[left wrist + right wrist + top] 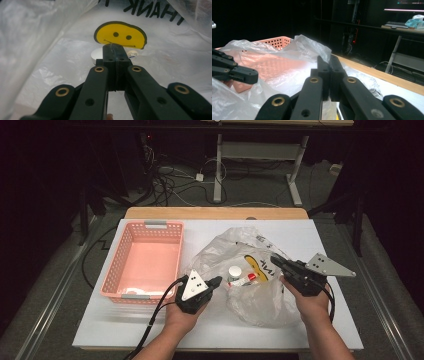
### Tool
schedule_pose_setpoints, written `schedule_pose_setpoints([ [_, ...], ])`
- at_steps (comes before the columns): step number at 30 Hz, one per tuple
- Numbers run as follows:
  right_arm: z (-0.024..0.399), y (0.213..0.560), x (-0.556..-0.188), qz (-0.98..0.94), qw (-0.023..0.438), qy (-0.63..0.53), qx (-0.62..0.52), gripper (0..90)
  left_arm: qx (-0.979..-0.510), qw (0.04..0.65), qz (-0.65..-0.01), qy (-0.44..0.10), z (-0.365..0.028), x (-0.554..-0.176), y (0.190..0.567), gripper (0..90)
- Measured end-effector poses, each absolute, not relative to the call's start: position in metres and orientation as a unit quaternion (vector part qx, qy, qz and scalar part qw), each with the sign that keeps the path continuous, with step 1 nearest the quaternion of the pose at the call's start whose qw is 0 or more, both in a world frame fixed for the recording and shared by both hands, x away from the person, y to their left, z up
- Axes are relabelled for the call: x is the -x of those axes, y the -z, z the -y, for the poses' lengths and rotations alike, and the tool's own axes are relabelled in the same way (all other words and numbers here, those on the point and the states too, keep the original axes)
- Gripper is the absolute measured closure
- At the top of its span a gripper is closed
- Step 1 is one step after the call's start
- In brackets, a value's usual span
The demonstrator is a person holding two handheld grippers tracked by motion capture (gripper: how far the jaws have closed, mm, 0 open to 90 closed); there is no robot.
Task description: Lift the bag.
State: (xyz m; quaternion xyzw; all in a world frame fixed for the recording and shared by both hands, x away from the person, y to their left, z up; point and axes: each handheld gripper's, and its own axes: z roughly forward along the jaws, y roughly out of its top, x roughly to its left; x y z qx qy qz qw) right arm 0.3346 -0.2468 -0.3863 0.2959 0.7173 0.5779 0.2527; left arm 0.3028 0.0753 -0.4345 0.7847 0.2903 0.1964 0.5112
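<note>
Plastic bag (250, 270): you're pinching its mouth with both clamped grippers, left (216, 281) and right (276, 260); next, spread it beside the pink basket (145, 262).

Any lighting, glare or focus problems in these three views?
High view: the table is lit, the room behind dark. Left gripper view: soft glare on the plastic bag, near jaws blurred. Right gripper view: dark background, the pink basket dim but readable.
</note>
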Motion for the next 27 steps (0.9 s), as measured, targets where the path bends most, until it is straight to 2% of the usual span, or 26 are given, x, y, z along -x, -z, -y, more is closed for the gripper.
schedule_pose_setpoints([
  [9, 0.243, 0.38, -0.334, -0.708, 0.263, -0.585, -0.295, 90.0, -0.762, 0.538, -0.284, -0.221, -0.065, -0.311, 0.414, 88.2],
  [19, 0.243, 0.37, -0.345, -0.683, 0.281, -0.6, -0.308, 90.0, -0.714, 0.588, -0.291, -0.243, -0.067, -0.331, 0.388, 88.3],
  [27, 0.233, 0.356, -0.35, -0.669, 0.302, -0.611, -0.296, 90.0, -0.709, 0.591, -0.281, -0.264, -0.062, -0.343, 0.371, 88.3],
])
